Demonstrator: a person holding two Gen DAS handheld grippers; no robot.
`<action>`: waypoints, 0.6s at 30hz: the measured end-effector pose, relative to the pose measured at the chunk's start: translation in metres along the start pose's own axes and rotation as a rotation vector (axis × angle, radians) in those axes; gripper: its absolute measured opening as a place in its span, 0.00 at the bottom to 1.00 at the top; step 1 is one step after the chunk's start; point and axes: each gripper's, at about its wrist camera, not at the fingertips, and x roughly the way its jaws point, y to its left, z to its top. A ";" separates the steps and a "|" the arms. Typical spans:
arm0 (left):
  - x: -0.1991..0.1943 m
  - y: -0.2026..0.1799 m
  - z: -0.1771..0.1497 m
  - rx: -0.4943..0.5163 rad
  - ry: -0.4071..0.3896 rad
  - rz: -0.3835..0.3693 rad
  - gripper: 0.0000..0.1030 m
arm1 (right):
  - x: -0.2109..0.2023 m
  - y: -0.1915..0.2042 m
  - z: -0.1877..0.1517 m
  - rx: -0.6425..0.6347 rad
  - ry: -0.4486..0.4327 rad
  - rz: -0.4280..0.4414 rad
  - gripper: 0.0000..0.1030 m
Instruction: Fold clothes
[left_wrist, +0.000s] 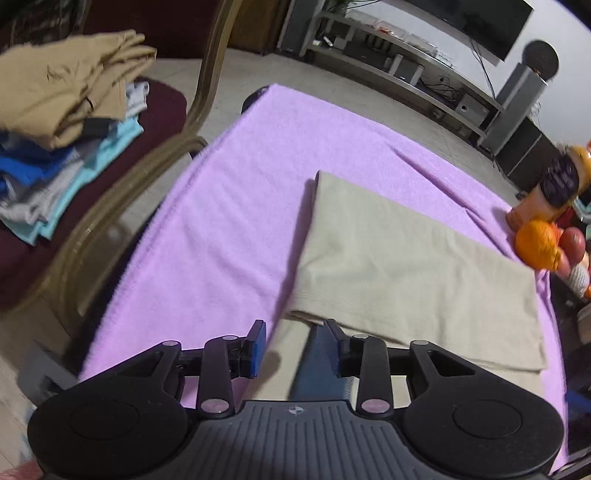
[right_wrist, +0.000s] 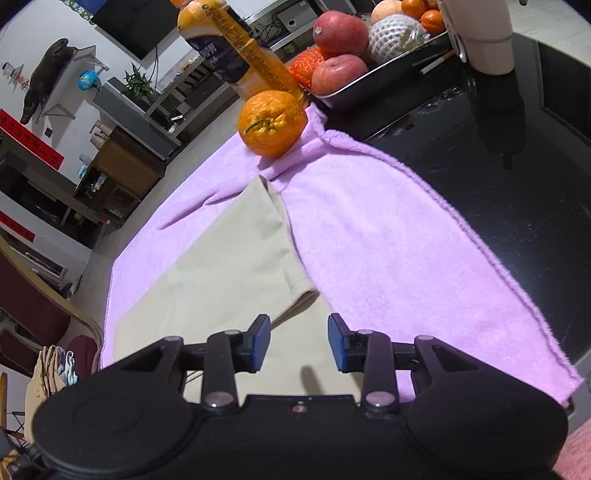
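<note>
Main risk, as a judgement: the folded beige cotton garment (left_wrist: 413, 266) sits on a loose lilac fleece blanket (left_wrist: 229, 221), so a jaw catching the blanket w/ the cloth would drag both and spoil the fold. The top layer's edge looks slightly offset from the layer below in the right wrist view; a one-sided pinch could skew it more. The round orange fruit (right_wrist: 271, 123) rests on the blanket just beside the garment's far corner, w/ a tall orange juice bottle (right_wrist: 236, 51) behind it; a blanket tug could roll or tip them.

The left gripper (left_wrist: 295, 349) has its jaws spread, nothing pinched; the garment's near edge lies just ahead of and under its tips. The right gripper (right_wrist: 299, 341) is likewise parted and empty, over the lower layer, w/ the folded edge just beyond its left pad.
</note>
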 end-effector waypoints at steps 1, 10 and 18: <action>0.006 0.000 0.006 -0.024 0.016 -0.010 0.41 | 0.004 -0.001 -0.001 0.006 0.008 0.005 0.34; 0.050 0.013 0.012 -0.181 0.222 -0.118 0.41 | 0.037 0.000 0.024 0.070 0.062 0.055 0.39; 0.065 0.037 0.013 -0.341 0.199 -0.188 0.43 | 0.049 -0.007 0.023 0.153 0.053 0.079 0.39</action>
